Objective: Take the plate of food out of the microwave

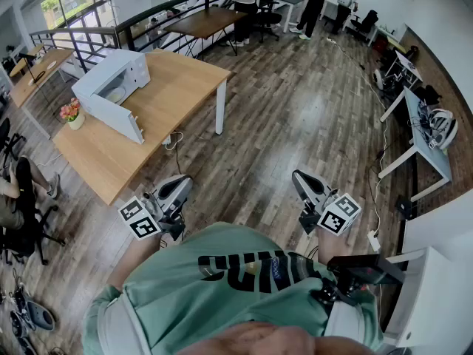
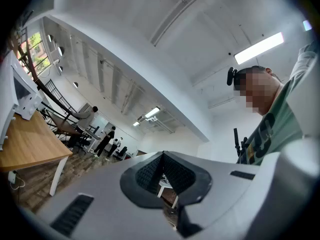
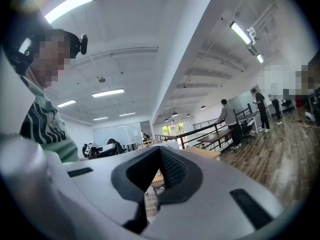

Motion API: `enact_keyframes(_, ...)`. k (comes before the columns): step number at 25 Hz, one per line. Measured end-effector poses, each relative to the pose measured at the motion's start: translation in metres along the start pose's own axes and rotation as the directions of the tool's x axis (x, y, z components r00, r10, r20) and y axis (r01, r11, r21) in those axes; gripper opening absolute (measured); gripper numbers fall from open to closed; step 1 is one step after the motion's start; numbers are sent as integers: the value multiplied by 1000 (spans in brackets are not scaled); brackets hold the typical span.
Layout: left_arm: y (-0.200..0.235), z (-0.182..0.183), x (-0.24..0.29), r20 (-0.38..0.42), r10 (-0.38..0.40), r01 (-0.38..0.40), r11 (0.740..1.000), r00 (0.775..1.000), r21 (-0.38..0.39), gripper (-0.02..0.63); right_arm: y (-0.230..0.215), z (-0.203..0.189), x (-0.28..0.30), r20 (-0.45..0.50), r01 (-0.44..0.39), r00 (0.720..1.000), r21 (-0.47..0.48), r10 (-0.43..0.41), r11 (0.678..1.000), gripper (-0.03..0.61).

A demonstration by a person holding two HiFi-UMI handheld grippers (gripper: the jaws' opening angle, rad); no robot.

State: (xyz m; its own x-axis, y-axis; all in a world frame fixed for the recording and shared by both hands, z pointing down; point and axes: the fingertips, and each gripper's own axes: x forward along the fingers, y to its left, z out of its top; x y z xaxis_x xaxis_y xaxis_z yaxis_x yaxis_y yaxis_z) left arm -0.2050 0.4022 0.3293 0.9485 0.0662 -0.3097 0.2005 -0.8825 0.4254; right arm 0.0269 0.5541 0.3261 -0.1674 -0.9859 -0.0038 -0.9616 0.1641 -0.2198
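Observation:
The white microwave stands on a wooden table at the upper left of the head view, a few steps away from me. Its door hangs open, and a pale plate shows inside. My left gripper and right gripper are held close to my chest, far from the table. Both are shut with nothing between the jaws. In the left gripper view the left gripper points up past the microwave at the left edge. The right gripper also tilts upward.
A small pot of flowers sits on the table beside the microwave door. A person sits at the left, and others stand at the far desks. White desks line the right side. Wooden floor lies between me and the table.

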Motion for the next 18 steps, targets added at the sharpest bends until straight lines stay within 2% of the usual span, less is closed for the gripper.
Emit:
enact_keyframes(12,4,4,14,10,-23,22,1000,1000,8,3,-11,7,0,14,5,1000,-5,-5,1000,5)
enact_keyframes(18,-2,1,29,9,-35,35,999,999,7,3,-32,17,-15,60,48,997,57,-52,997,5)
